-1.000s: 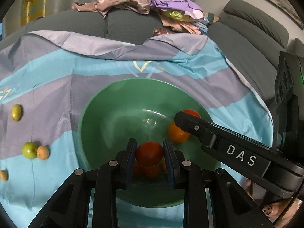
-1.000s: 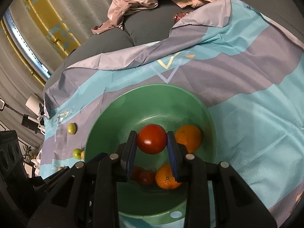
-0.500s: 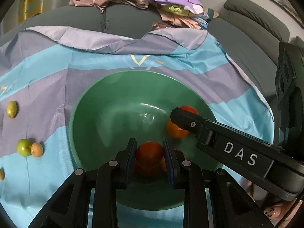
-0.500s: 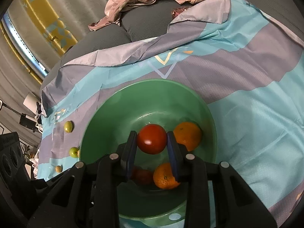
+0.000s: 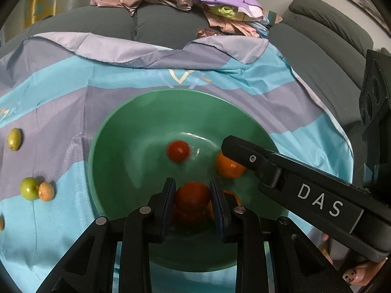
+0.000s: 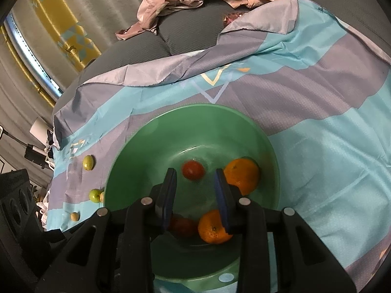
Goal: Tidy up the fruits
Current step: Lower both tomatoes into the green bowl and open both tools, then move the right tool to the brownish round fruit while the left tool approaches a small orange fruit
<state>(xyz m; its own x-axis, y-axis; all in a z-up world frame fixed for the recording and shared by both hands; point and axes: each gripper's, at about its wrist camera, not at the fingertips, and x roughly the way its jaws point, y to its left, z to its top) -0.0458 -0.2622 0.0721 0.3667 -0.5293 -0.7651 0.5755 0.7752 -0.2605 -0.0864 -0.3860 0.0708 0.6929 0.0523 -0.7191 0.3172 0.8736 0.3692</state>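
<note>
Centre frame, green bowl (image 6: 244,127) on striped cloth (image 6: 330,146) | left gripper (image 5: 193,196) clamped on tomato (image 5: 191,196) over bowl | right gripper (image 6: 195,193) apart, empty; loose tomato (image 6: 193,169) blurred on bowl floor | two oranges (image 6: 242,174) inside.

Home lounge: sofa (image 5: 325,48), curtains (image 6: 73,36).
</note>
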